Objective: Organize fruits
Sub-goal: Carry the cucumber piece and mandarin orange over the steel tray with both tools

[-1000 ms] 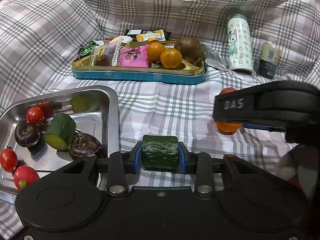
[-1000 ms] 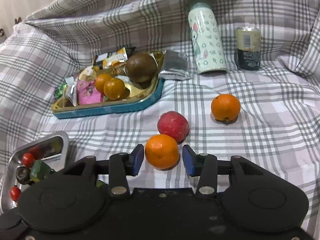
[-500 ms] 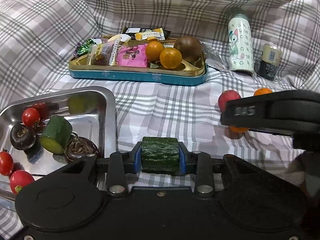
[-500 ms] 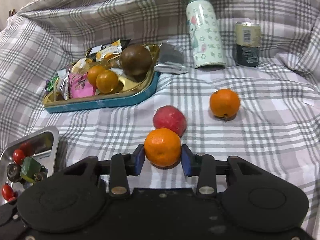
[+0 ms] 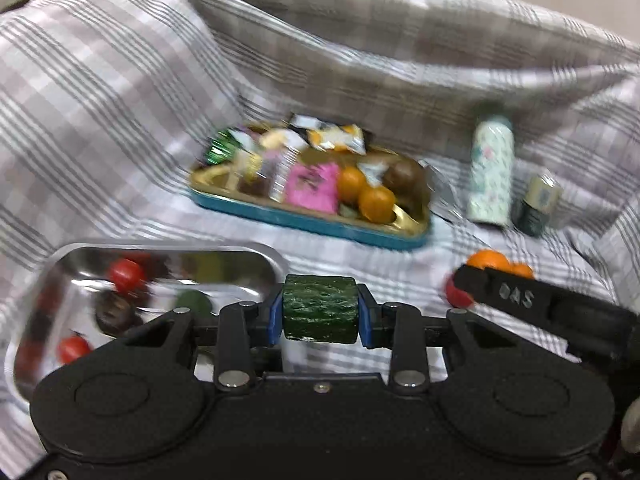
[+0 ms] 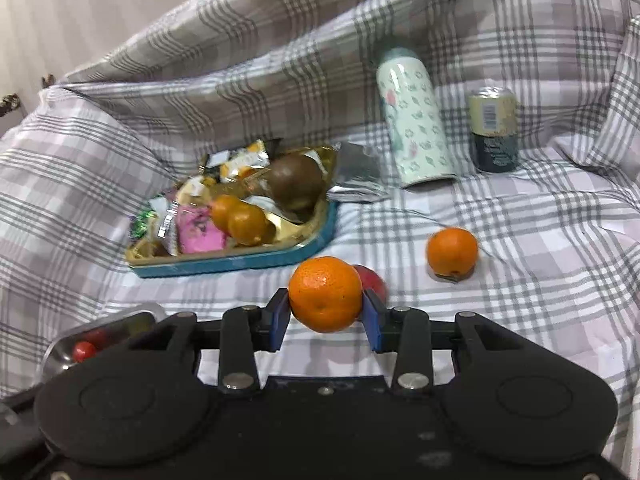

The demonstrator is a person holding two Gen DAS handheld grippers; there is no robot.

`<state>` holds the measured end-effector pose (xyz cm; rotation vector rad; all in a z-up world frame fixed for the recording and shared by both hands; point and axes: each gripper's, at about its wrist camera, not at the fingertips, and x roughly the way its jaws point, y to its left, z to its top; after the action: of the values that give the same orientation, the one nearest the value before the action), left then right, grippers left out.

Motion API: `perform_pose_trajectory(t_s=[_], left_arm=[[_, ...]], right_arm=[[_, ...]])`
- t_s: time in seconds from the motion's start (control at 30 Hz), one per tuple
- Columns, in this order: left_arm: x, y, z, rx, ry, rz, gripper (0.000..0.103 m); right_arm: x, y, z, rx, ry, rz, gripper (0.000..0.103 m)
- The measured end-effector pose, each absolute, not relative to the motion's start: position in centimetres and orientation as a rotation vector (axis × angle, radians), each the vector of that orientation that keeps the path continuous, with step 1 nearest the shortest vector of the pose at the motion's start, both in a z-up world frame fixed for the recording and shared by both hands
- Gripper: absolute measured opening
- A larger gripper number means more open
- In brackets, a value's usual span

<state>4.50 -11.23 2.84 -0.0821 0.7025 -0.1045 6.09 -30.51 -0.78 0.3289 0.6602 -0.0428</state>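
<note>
Now a cucumber piece (image 5: 319,307) sits clamped between the blue pads of the left hand-held gripper (image 5: 319,316), above the plaid cloth (image 5: 120,80) just right of a steel tray (image 5: 256,256) holding cherry tomatoes (image 5: 127,275). The right hand-held gripper (image 6: 325,314), lettered "DAS" on its side, has just been closing and pinches an orange (image 6: 325,294). Behind it lie a red fruit (image 6: 374,282) and a second orange (image 6: 452,251). Farther back: a teal snack tray (image 6: 240,266), a patterned bottle (image 6: 416,124), a can (image 6: 494,130).
</note>
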Motion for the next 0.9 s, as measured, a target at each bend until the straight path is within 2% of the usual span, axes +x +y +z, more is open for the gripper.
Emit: perform_pose_trajectory(t_s=[0.23, 0.47, 0.77, 0.9], left_arm=[[4.6, -5.7, 4.8, -0.084, 0.665, 0.046, 0.044], [5.2, 0.2, 4.6, -0.100, 0.668, 0.204, 0.044], [5.0, 4.2, 0.9, -0.069, 0.722, 0.253, 0.044], [5.0, 5.4, 0.2, -0.135, 0.739, 0.211, 0.044]], right_arm=[[5.5, -27.2, 0.5, 0.300, 0.606, 0.078, 0.040], [4.8, -22.9, 1.0, 0.240, 0.579, 0.211, 0.040], [3.5, -17.7, 0.4, 0.119, 0.624, 0.365, 0.040], [2.8, -15.9, 0.0, 0.057, 0.632, 0.425, 0.040]])
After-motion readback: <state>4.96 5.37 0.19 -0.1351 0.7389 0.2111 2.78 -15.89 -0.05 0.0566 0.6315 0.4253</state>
